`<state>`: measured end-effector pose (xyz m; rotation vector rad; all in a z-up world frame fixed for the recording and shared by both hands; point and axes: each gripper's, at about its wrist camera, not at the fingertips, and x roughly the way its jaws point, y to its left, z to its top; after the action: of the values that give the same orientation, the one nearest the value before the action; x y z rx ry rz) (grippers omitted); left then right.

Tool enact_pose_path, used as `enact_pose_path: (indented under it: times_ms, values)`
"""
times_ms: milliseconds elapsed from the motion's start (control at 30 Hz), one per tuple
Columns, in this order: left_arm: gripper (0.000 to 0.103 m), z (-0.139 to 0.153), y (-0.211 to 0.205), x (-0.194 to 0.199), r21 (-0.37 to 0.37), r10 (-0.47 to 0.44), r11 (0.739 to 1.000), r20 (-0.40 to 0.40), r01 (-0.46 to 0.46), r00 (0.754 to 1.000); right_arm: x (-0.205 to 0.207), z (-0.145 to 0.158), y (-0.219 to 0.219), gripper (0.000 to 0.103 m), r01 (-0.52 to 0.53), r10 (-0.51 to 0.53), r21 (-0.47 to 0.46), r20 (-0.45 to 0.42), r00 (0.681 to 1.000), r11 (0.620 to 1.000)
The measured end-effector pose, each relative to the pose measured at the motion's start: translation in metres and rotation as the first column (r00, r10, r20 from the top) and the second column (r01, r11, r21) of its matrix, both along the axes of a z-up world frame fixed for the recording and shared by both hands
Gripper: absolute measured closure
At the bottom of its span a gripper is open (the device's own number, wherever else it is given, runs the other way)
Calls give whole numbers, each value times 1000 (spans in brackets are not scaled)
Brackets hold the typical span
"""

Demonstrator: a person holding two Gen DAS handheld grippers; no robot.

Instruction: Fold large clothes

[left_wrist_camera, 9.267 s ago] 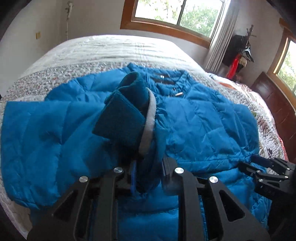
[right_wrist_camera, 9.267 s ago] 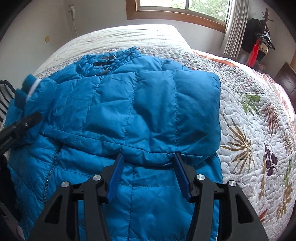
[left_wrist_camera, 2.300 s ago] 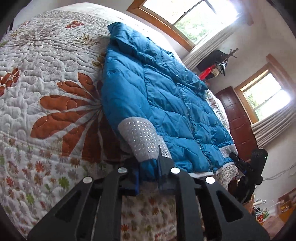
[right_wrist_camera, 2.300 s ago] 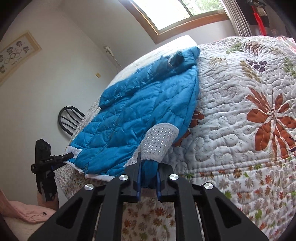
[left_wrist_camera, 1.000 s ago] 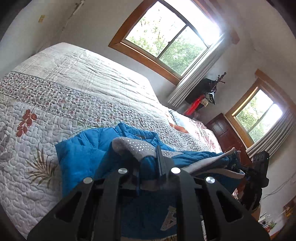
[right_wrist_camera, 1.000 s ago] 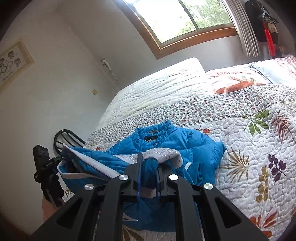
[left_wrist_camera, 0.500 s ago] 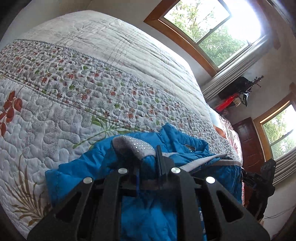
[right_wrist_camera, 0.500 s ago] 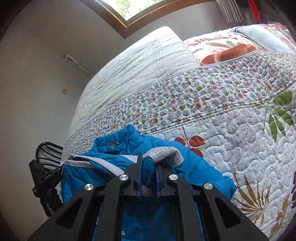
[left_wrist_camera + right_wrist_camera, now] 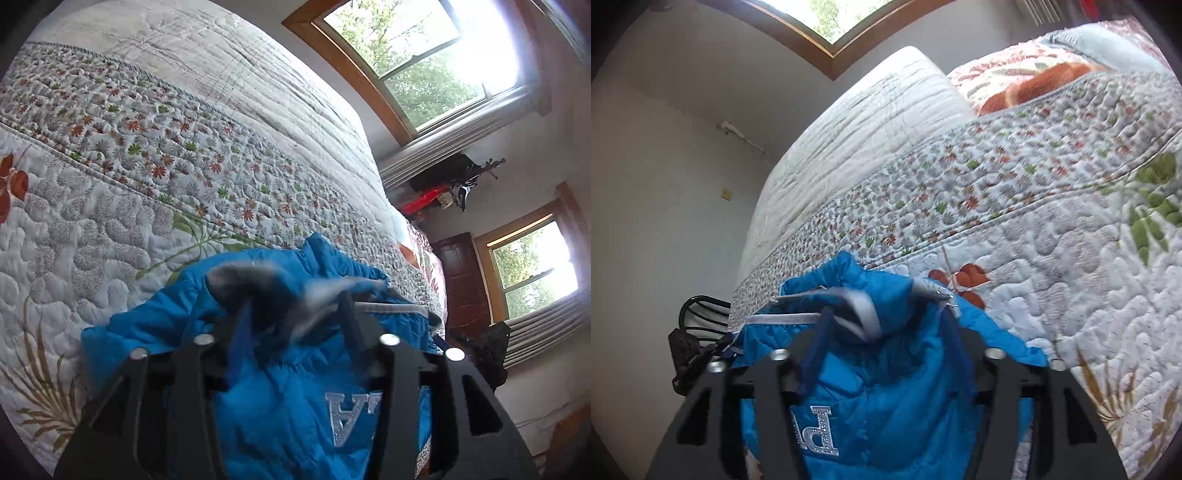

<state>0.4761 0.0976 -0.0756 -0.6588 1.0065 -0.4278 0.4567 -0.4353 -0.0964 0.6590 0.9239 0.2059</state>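
Where the left wrist view reaches its lower edge, the blue quilted jacket [image 9: 288, 413] is cut off, so its full outline cannot be made out. It lies bunched on the floral quilted bed [image 9: 155, 155]. Left tongs [image 9: 295, 310]: jaws spread, having just been opening; half a second ago they were pinched on the grey studded cuff [image 9: 243, 277]. The cuff is now motion-blurred between the fingers, and no pad presses on it. Silver lettering [image 9: 351, 410] on the jacket reads upside down, partly hidden by the tong frame. At far right the other tool shows only as a dark, blurred shape [image 9: 484, 350]. Two windows [image 9: 417, 55] are overexposed.

In the right wrist view the right tongs [image 9: 886, 325] also stand spread, jaws just opened; half a second earlier they held the cuff. The released white-edged hem [image 9: 857, 306] and the cuff [image 9: 934, 290] lie loose and blurred between the fingers. The jacket [image 9: 886, 387] rests folded over on the bed [image 9: 1052, 229], its lower part out of frame; the lettering [image 9: 816, 432] is only partly legible. At left the left tongs [image 9: 698, 354] are small and dark in front of a black chair back [image 9: 701, 306], so their jaws cannot be read here.
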Motion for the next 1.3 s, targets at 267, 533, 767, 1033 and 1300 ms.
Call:
enact_pose_path:
  times_ms: [267, 533, 767, 1033, 1300]
  values:
    - [32, 17, 4, -57, 253, -73, 967, 108, 43, 992, -34, -8, 19, 31, -118, 119, -111, -1, 993, 987]
    - [76, -7, -38, -70, 513, -146, 856, 117, 66, 982, -28, -22, 58, 87, -156, 148, -309, -49, 988, 938]
    - [96, 31, -28, -73, 404, -8, 906, 306, -122, 952, -26, 10, 26, 96, -15, 28, -165, 73, 997, 986]
    - [91, -44, -19, -35, 394, -1, 918, 127, -50, 992, 5, -65, 17, 95, 6, -14, -106, -75, 997, 994]
    - [60, -28, -7, -40, 381, 78, 919, 84, -104, 993, -16, -36, 21, 75, 58, -74, -245, -56, 996, 968]
